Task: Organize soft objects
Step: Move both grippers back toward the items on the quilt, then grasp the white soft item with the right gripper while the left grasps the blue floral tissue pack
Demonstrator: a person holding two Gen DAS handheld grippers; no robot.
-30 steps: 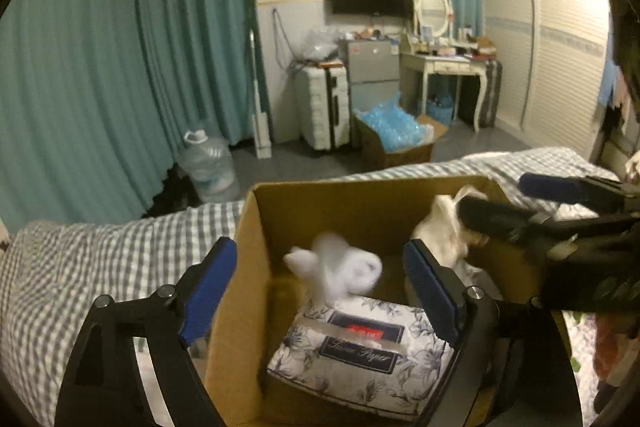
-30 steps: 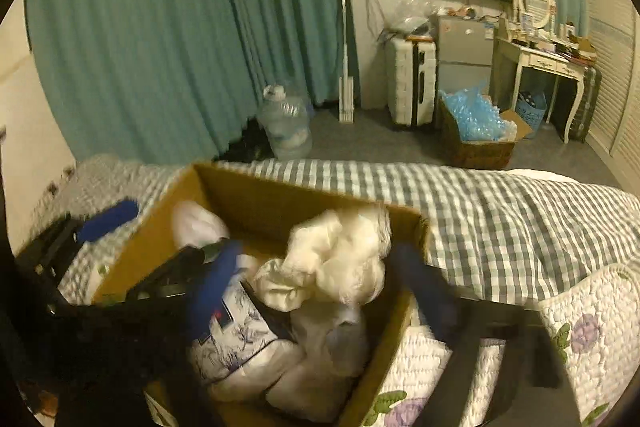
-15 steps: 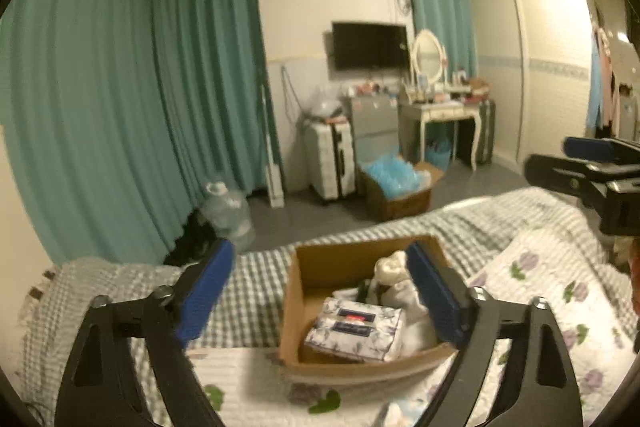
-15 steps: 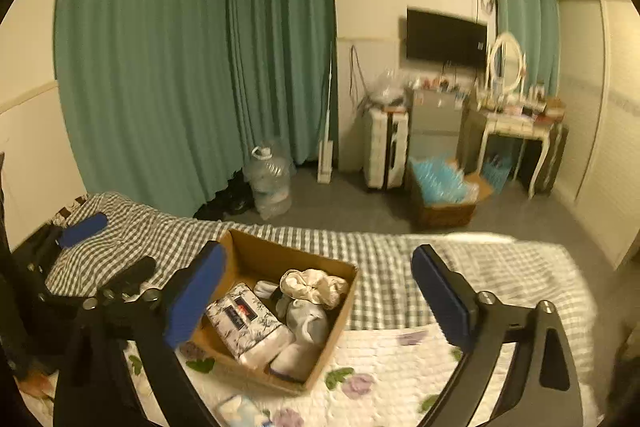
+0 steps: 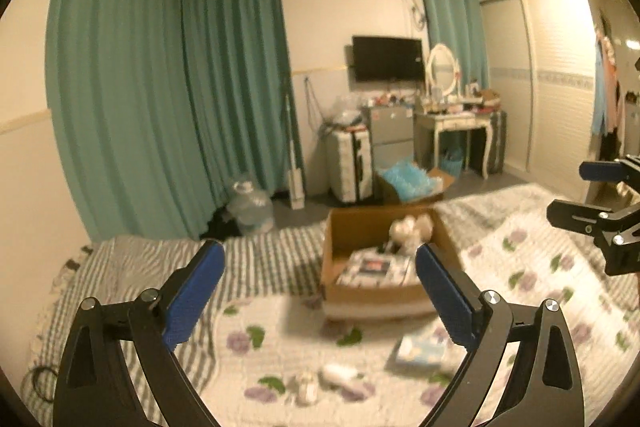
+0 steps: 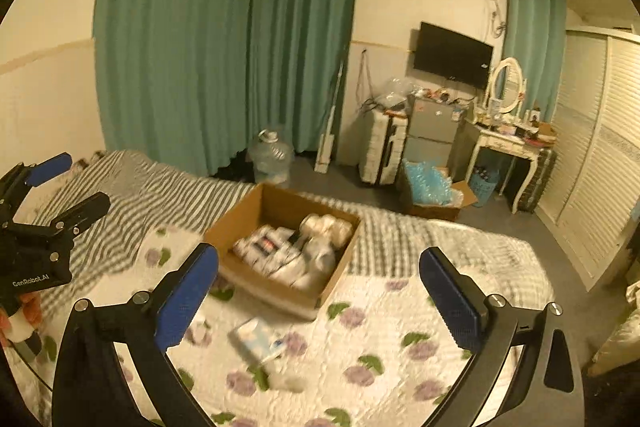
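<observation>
Presently the cardboard box (image 6: 280, 251) sits on the bed's floral quilt (image 6: 400, 327), holding a patterned tissue pack (image 6: 262, 247) at its left and white soft bundles (image 6: 324, 227) at its right. A small light packet (image 6: 256, 341) lies on the quilt just in front of the box. Left hand-held gripper (image 5: 320, 291): jaws wide apart, empty, raised above the bed. Right hand-held gripper (image 6: 320, 291): same, jaws apart, nothing between them. Frames blurred; small items near the quilt's front edge unidentifiable.

Matt cardboard box (image 6: 276, 291) sits on quilted cloth bedspread (image 6: 400, 311).
</observation>
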